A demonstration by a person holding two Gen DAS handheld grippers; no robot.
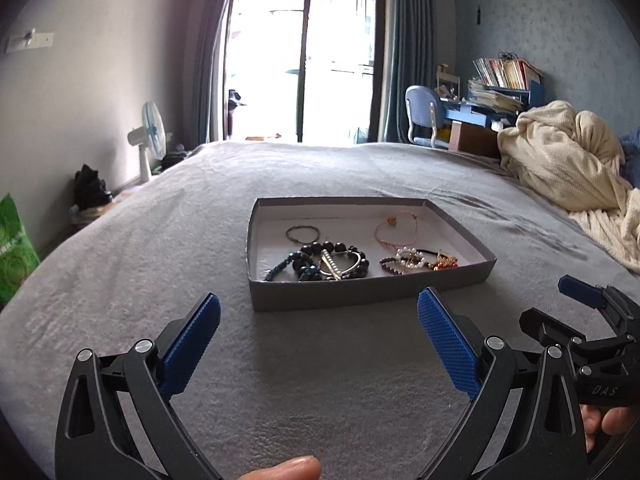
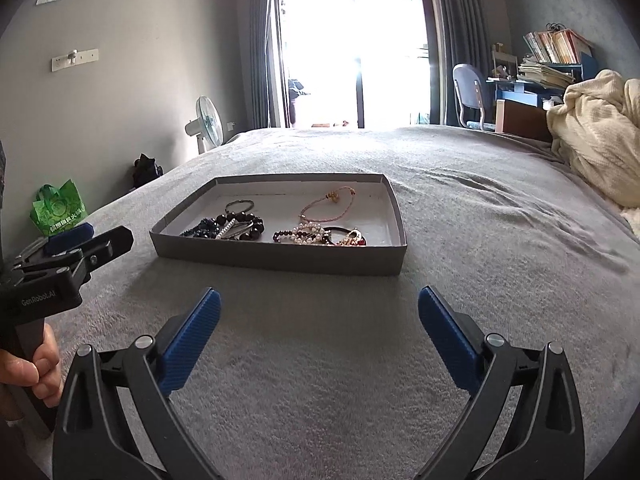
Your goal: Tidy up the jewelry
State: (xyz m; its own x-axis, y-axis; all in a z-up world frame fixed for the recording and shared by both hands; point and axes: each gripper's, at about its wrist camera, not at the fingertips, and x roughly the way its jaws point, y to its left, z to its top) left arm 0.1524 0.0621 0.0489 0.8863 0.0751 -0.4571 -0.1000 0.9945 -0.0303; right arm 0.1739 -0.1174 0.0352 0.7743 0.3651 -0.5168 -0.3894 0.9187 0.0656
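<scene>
A shallow grey box tray (image 1: 360, 292) with a white inside lies on the grey bed; it also shows in the right wrist view (image 2: 280, 258). In it lie a black bead bracelet (image 1: 332, 250), a dark blue bead strand (image 1: 286, 266), a thin dark loop (image 1: 303, 233), a pink cord bracelet (image 1: 394, 230), and a pearl and red tangle (image 1: 416, 262). My left gripper (image 1: 318, 326) is open and empty, just short of the tray's near wall. My right gripper (image 2: 318, 326) is open and empty, nearer than the tray and to its right.
The grey bedspread (image 1: 200, 240) spreads all round the tray. A cream blanket (image 1: 568, 160) is heaped at the right. A fan (image 1: 150, 136) and green bag (image 1: 12, 248) stand off the bed's left side. A desk and blue chair (image 1: 424, 120) stand beyond the bed.
</scene>
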